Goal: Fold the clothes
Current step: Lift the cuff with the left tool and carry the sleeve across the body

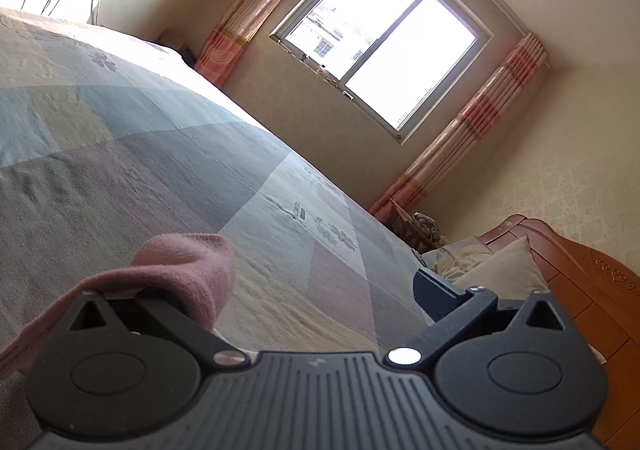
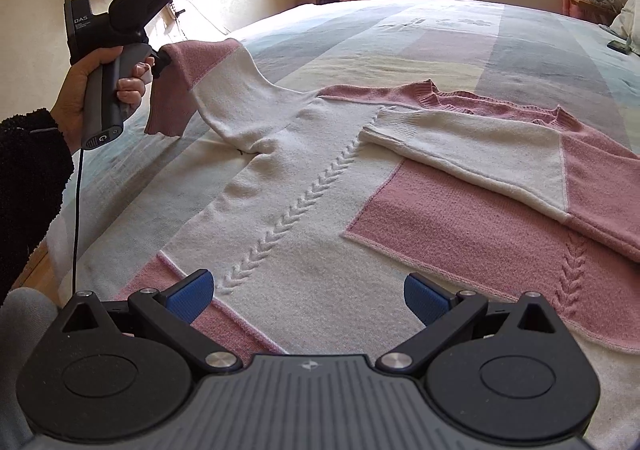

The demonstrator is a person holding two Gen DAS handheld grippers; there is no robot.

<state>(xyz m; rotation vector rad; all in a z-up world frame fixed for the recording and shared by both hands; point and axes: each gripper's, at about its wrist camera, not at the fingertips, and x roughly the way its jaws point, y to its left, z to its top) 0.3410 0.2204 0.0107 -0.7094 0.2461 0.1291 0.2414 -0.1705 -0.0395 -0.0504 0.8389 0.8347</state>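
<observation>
The right gripper (image 2: 308,300), jaws spread and empty, is being held over the hem of the sweater (image 2: 320,186) laid flat on the bed (image 2: 440,30). Farther left, the raised sleeve (image 2: 192,70) is being draped over one finger of the left gripper (image 1: 308,290), jaws apart; its long axis is being directed inward across the body.

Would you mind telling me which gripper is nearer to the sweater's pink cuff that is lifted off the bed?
Left. The left gripper is at the raised pink cuff, which drapes over it. The right gripper hovers open above the sweater's hem, across the garment from that cuff.
</observation>
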